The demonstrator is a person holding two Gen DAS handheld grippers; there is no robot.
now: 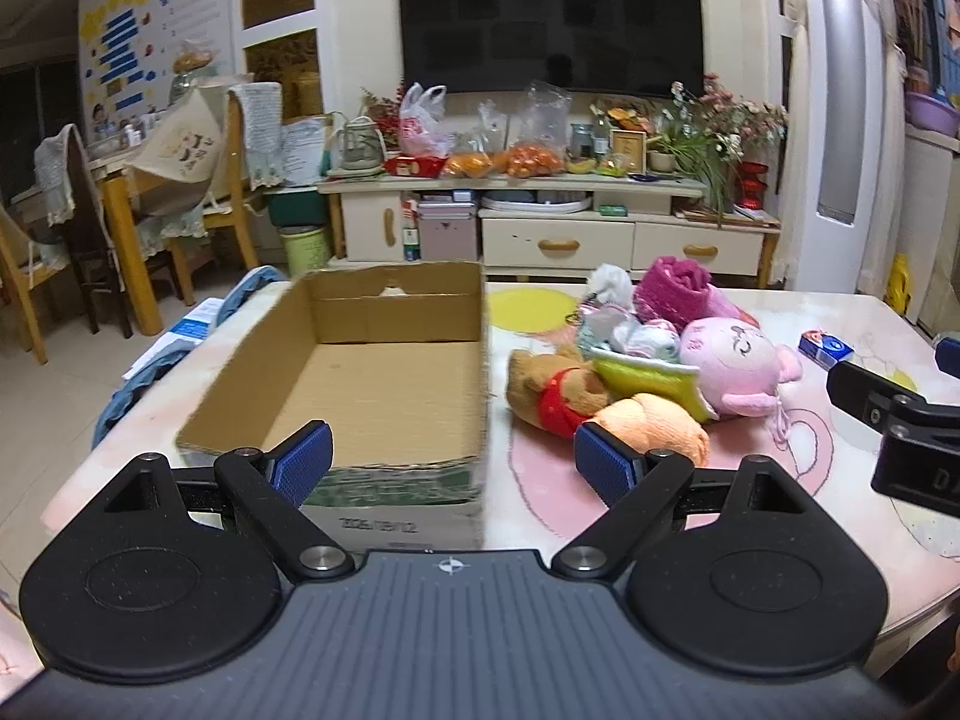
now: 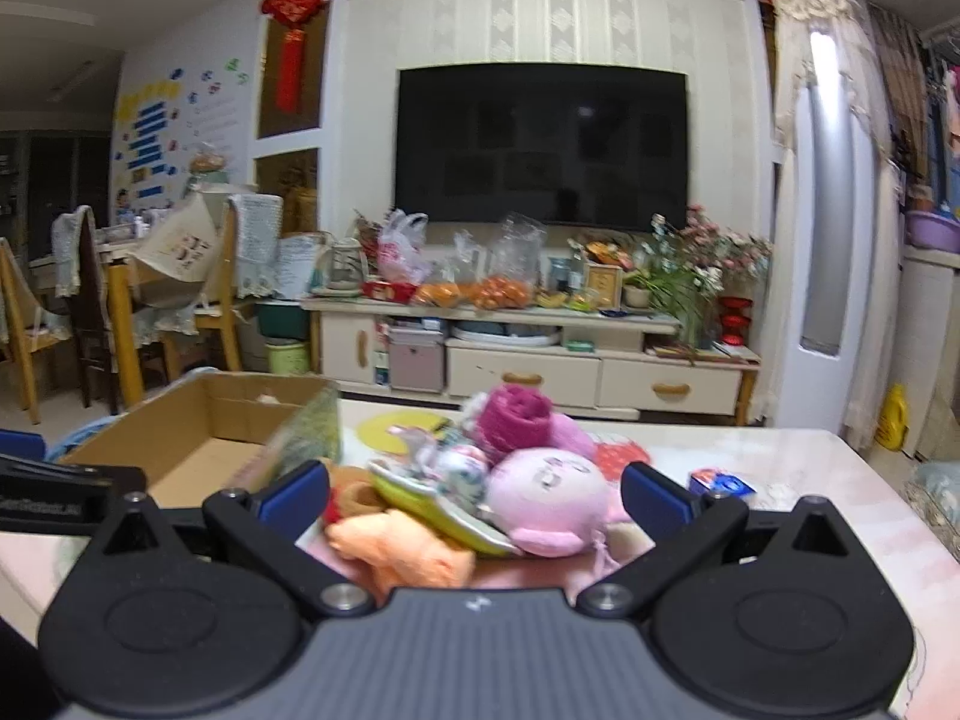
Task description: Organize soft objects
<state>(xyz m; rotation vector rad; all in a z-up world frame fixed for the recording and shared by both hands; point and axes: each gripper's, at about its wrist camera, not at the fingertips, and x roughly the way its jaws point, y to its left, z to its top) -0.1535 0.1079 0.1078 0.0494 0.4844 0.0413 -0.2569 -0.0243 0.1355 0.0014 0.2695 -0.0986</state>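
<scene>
Cardboard makes up the one open box (image 1: 384,372) on the desk (image 1: 660,516), its inside bare. Just right of it lies one heap of soft things: one brown bear in a red shirt (image 1: 555,387), one pink round plush (image 1: 735,360), one orange plush (image 1: 657,423), one rolled magenta towel (image 1: 678,288). Both tools, left (image 1: 453,459) and right (image 2: 474,495), hang released with nothing between the pads.

Left tool (image 1: 453,459) level, jaws spread wide, gripping nothing — right tool (image 2: 477,495) likewise agape; the right shows at the left's 3 o'clock.
</scene>
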